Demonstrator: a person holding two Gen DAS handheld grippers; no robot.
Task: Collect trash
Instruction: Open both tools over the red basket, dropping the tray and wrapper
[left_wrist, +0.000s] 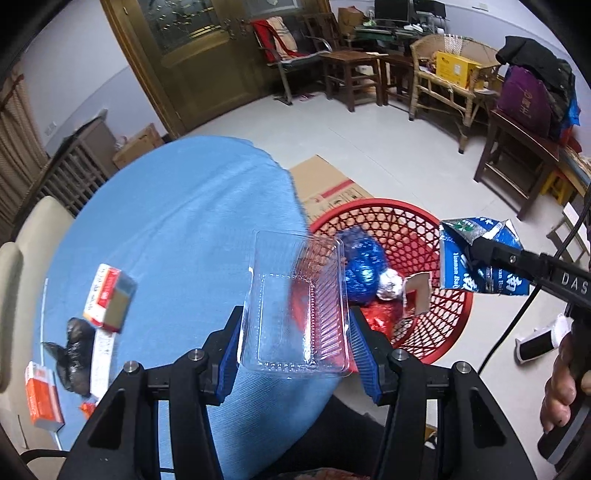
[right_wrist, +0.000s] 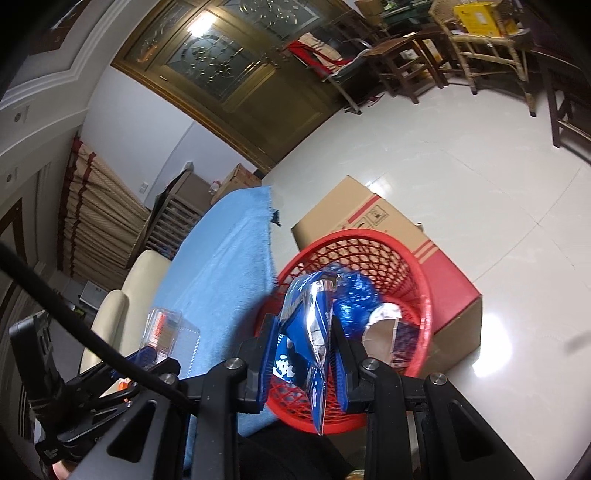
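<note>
At the left edge of the blue-clothed table (left_wrist: 177, 229) we see small red-and-white cardboard boxes (left_wrist: 109, 297) and a crumpled black plastic bag (left_wrist: 75, 354). Our left gripper (left_wrist: 295, 328) clamps a clear plastic clamshell tray (left_wrist: 295, 306) between both blue pads over the table's right edge. Right of it, our right gripper (right_wrist: 304, 354) pinches a flattened blue milk carton (right_wrist: 306, 332) above the red mesh plastic basket (left_wrist: 448, 325), beside the table.

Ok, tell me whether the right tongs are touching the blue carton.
Touching. The right wrist view shows the right tongs clamped on the blue carton, both blue pads pressed against its sides, above the red basket.
</note>
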